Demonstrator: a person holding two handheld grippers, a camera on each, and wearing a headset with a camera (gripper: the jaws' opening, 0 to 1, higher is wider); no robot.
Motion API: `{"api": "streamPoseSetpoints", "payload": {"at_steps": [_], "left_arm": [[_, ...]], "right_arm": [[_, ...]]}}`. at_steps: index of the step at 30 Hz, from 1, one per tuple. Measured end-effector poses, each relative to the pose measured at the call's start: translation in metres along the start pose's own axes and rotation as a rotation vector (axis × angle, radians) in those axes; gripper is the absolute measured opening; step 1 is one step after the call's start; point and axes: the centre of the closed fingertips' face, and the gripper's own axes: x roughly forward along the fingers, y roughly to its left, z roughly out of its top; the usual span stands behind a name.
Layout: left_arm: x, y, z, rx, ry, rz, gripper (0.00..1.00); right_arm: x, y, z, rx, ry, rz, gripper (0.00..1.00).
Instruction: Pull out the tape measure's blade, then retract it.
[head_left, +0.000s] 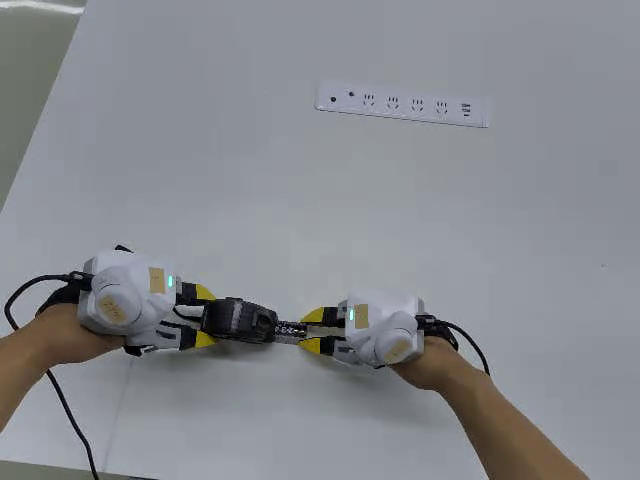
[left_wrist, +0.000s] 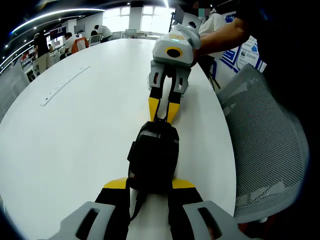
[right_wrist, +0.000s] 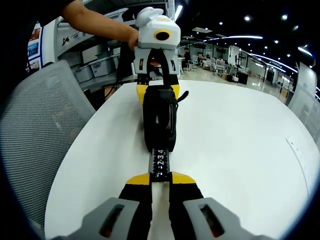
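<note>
Low on the white tabletop (head_left: 300, 200), toward 6 o'clock in the head view: a black, boxy plastic tape measure (head_left: 240, 320). Clamped at its 9 o'clock end by the yellow-tipped left gripper (head_left: 205, 317), jaws narrowed onto the case. At its 3 o'clock end, a short stretch of dark numbered blade (head_left: 290, 328), pinched in the nearly closed right gripper (head_left: 312, 331). Up at 1 o'clock, well apart, a long white power strip (head_left: 403, 104).
</note>
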Motion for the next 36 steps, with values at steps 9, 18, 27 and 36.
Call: {"api": "streamPoseSetpoints", "payload": {"at_steps": [9,18,27,36], "left_arm": [[-0.001,-0.002,0.003,-0.004,-0.005,-0.002,0.26],[-0.002,-0.003,0.005,-0.004,-0.006,-0.002,0.26],[-0.003,-0.003,0.006,-0.008,-0.010,-0.002,0.26],[-0.003,-0.003,0.006,-0.009,-0.013,0.002,0.26]], "right_arm": [[-0.009,0.000,-0.005,-0.015,0.002,-0.003,0.09],[-0.015,0.000,-0.010,-0.012,0.000,-0.005,0.09],[-0.023,0.001,-0.014,-0.017,0.004,-0.008,0.09],[-0.030,0.000,-0.020,-0.018,0.003,-0.012,0.09]]}}
